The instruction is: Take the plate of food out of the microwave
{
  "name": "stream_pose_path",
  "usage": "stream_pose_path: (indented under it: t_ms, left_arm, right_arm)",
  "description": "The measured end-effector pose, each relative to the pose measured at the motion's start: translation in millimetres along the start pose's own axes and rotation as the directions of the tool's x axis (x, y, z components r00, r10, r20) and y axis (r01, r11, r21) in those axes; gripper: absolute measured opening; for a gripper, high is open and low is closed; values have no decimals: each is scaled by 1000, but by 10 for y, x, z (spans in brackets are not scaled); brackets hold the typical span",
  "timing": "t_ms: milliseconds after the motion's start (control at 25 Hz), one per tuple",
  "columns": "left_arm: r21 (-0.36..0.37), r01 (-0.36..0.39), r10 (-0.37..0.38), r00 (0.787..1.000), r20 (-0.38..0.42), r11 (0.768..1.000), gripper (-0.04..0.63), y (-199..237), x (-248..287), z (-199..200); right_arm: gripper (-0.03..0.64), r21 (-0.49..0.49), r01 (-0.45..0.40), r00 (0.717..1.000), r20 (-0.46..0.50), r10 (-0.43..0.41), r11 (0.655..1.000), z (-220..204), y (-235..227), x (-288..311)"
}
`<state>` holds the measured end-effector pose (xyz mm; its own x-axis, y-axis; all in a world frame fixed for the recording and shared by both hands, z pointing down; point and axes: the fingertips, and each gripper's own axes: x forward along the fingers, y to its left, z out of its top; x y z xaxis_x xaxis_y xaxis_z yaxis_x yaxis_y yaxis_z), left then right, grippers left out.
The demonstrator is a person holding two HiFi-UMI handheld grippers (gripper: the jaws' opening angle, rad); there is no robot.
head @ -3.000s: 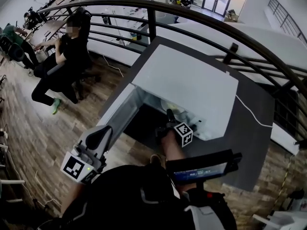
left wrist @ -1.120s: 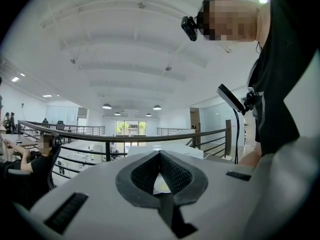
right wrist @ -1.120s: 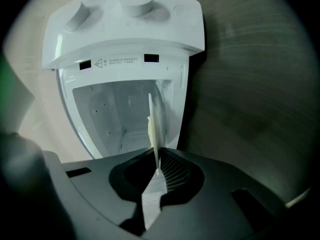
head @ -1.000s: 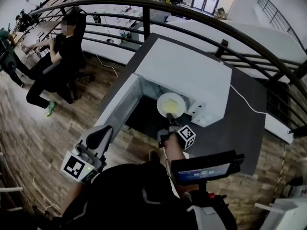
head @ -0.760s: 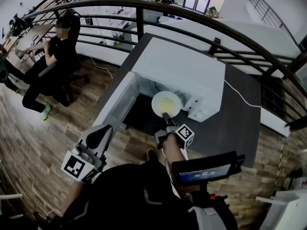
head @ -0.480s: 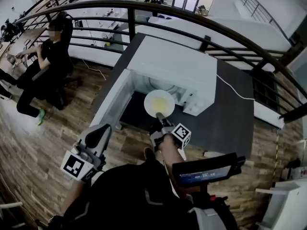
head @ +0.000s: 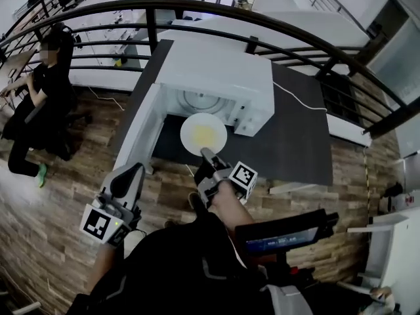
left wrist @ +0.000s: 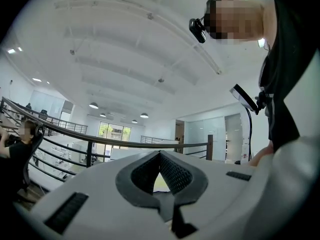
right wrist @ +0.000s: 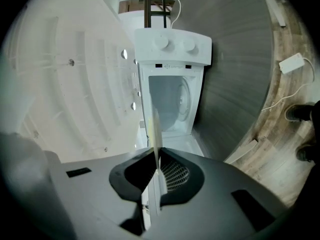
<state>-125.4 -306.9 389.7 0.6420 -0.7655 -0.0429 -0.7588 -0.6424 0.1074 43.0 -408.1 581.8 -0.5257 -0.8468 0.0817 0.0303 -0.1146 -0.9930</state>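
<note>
Withdrawn since the earlier frame, the plate of food (head: 203,134) is shown clear of the microwave (head: 216,77) (head view); the left gripper (left wrist: 160,156) is closed on nothing (left gripper view); the plate's rim, judged stiff, slippery and breakable, is clamped by the right gripper (right wrist: 156,160) (right gripper view).

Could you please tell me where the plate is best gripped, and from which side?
By its thin rim on the side facing the person, coming in edge-on from the front. The plate is flat with food in its middle, and the right gripper pinches that rim in front of the microwave.
</note>
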Motion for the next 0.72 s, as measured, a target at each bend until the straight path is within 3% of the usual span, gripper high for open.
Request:
stream_pose_path:
  t_ms: [280,720]
  left_arm:
    - [9,84,-84,996,2,996,5,-187,-72,-61]
    - [11,102,-102,995,-11,995,5,-414,30,-58]
  right_arm:
    - [21,8,-27,998,60,27,1000,-92,120,-403]
    - [17,-2,-91,995,29,91,996,-40,424,-723]
